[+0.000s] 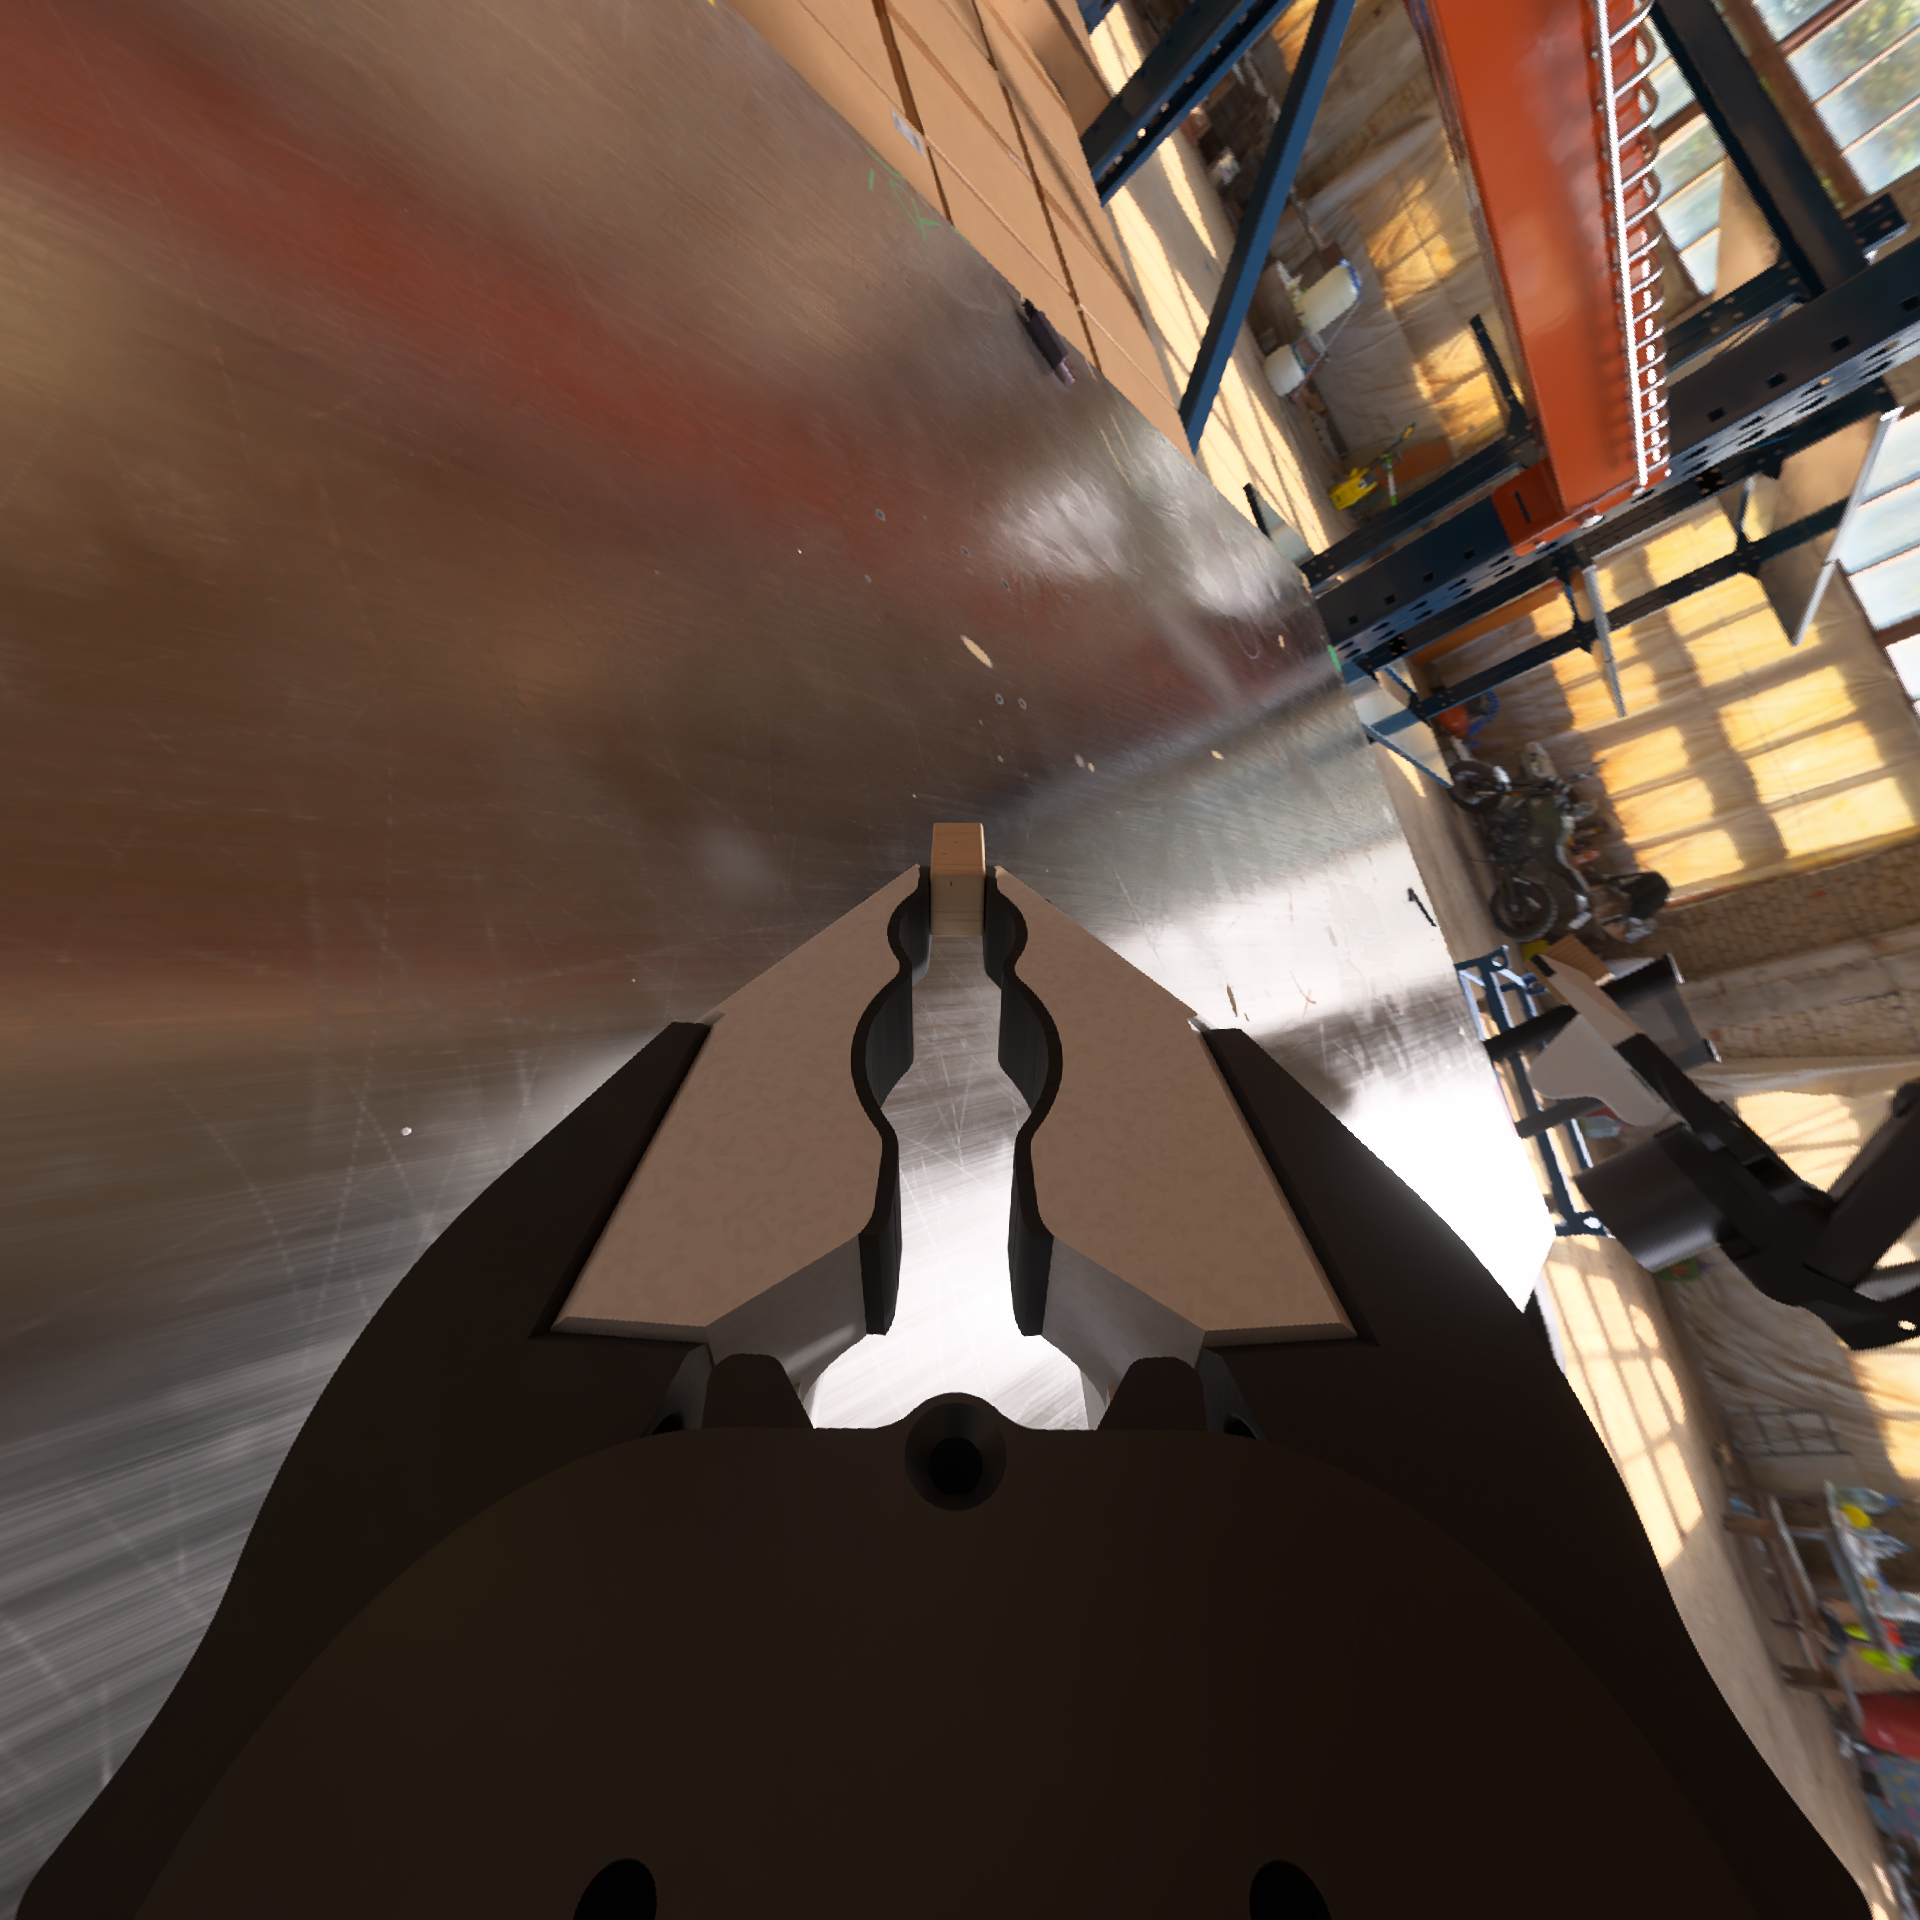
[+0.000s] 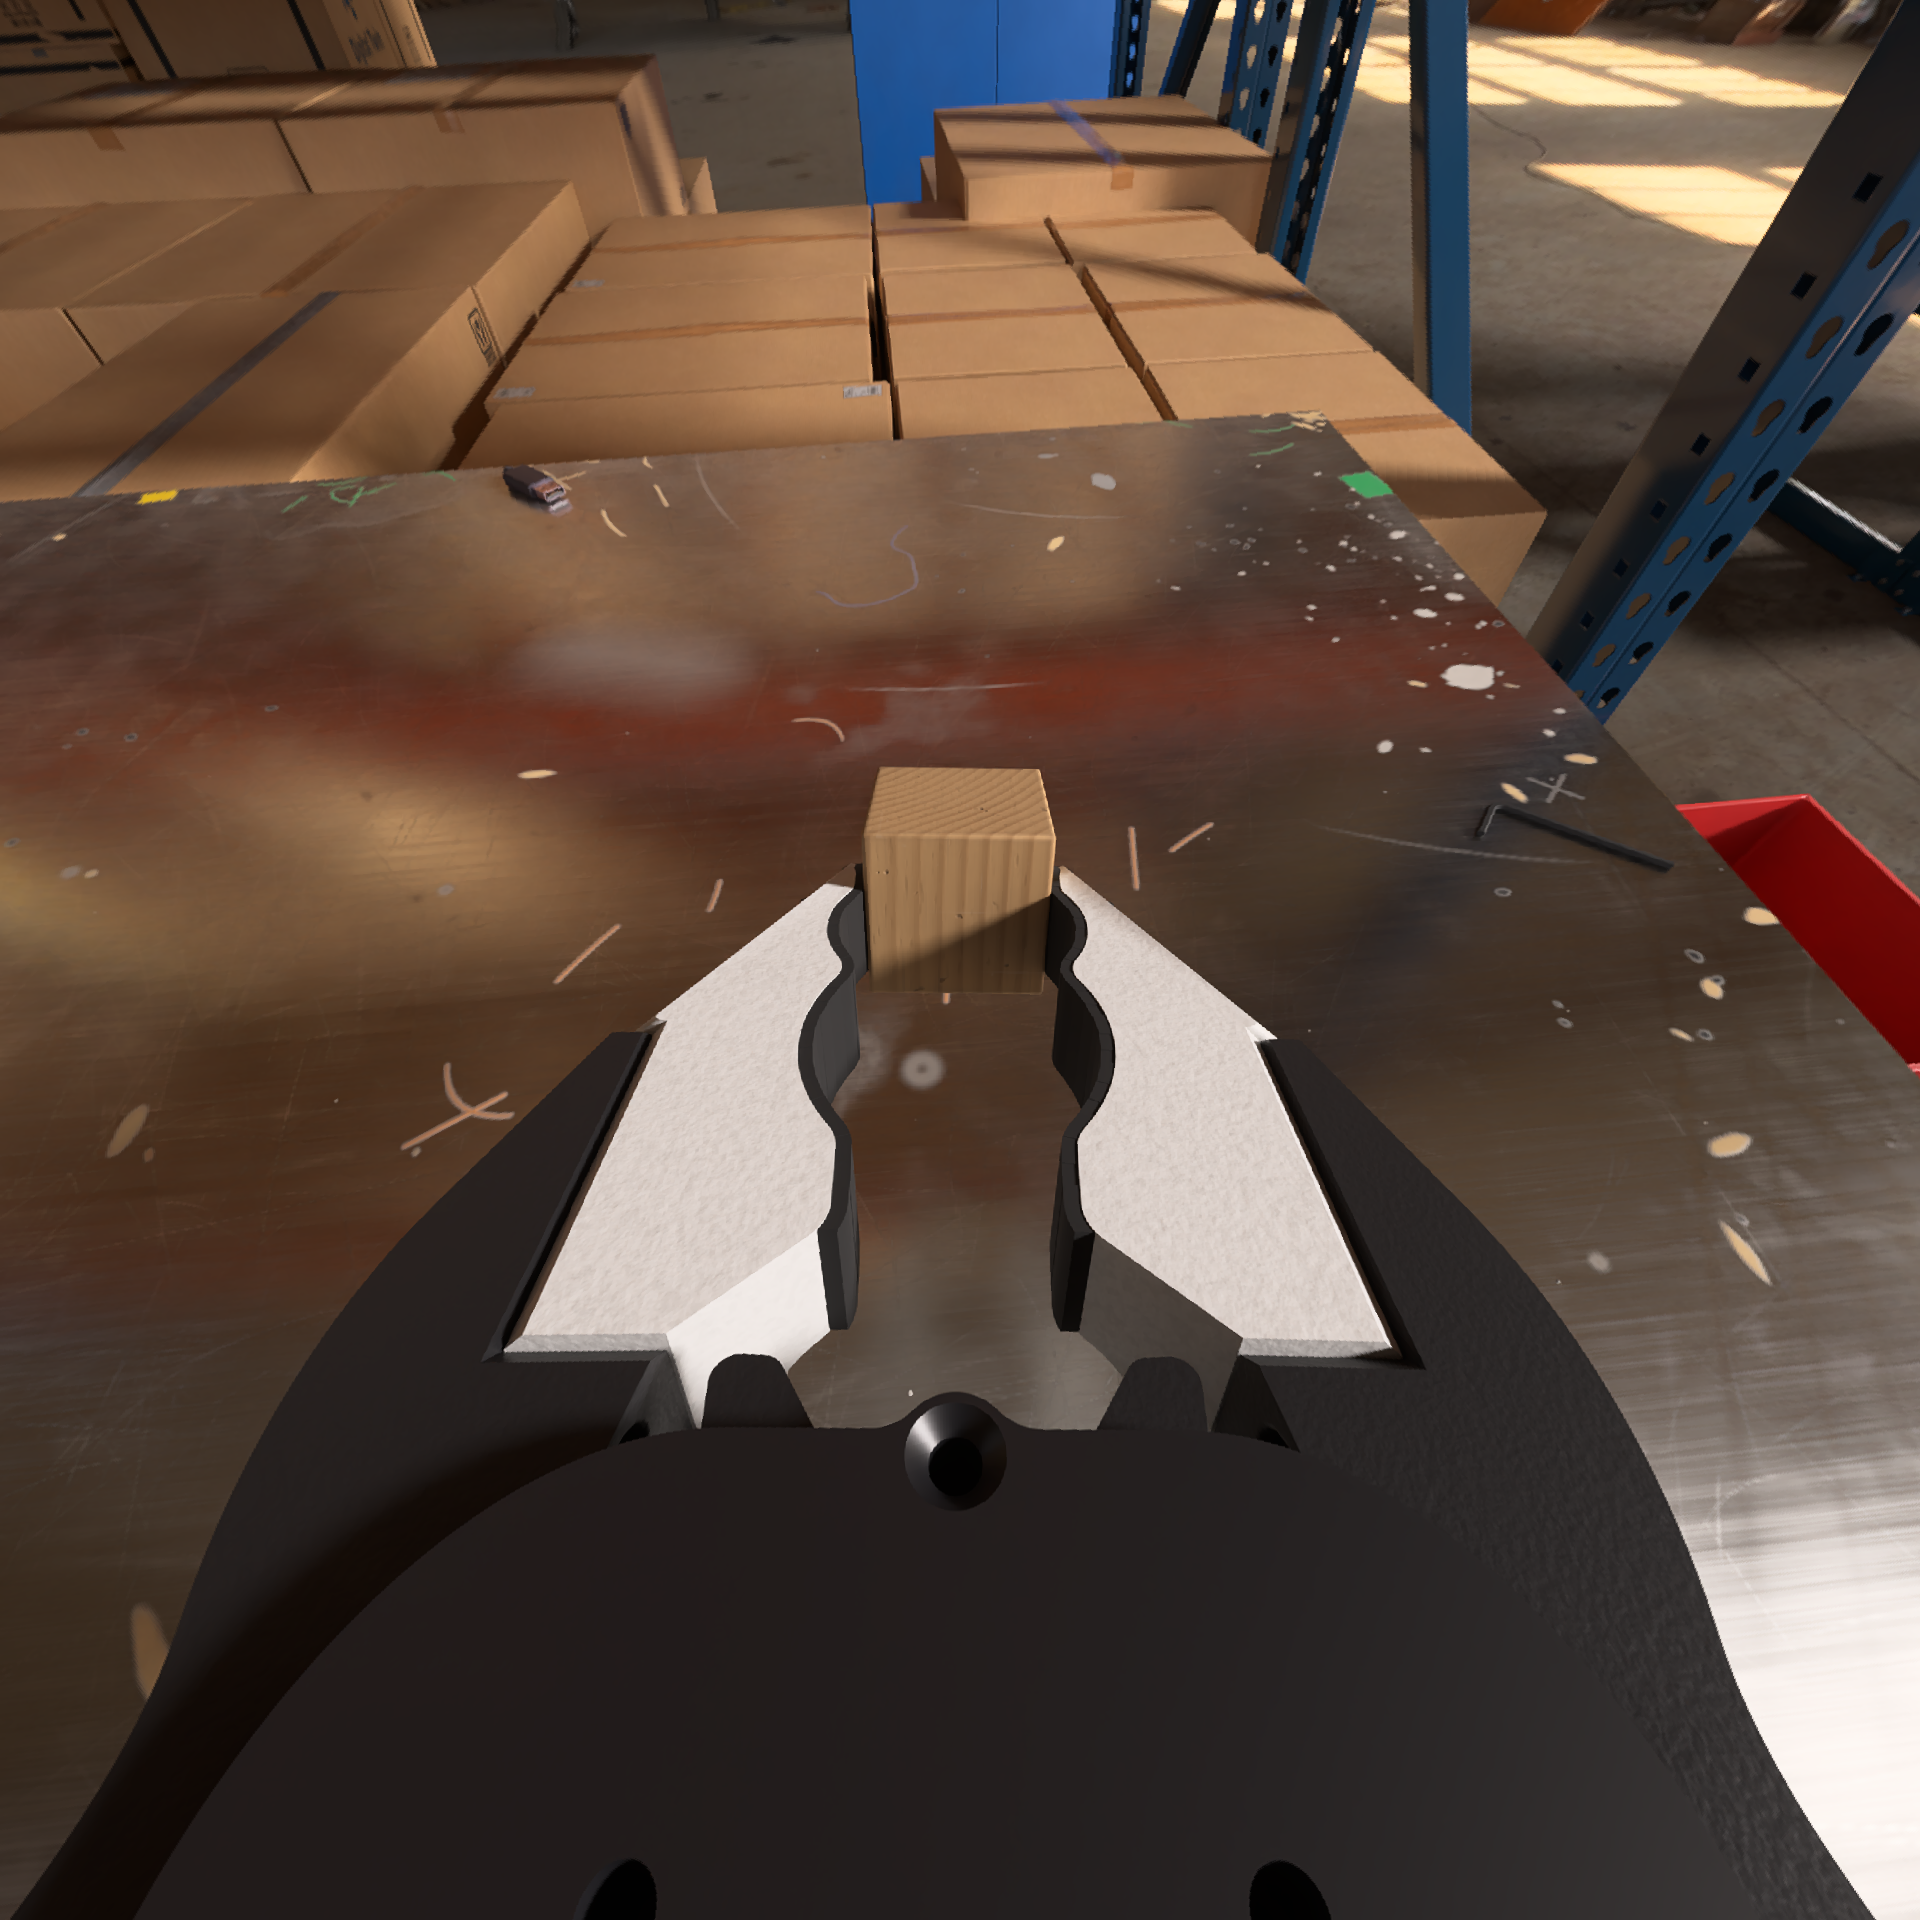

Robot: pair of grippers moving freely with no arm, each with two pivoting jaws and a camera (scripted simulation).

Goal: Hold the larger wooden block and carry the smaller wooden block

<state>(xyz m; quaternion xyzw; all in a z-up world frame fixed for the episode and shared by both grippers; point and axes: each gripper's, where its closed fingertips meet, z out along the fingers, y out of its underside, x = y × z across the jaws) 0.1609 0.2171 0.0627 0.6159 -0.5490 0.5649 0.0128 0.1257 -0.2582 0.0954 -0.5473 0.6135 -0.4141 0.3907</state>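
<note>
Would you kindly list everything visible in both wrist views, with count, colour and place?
smaller wooden block: one, pale wood, between the left fingertips.
larger wooden block: one, tan, between the right fingertips.
metal table: one, scuffed grey-brown, under both.
USB stick: one, dark, far table edge.
hex key: one, black, right side of table.
red bin: one, beyond the right edge.
cardboard boxes: many, brown, behind the table.
rack: blue, right rear.
left gripper: black, shut.
right gripper: black, shut.

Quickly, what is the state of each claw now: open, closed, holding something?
Left claw: closed on the smaller wooden block.
Right claw: closed on the larger wooden block.
</note>
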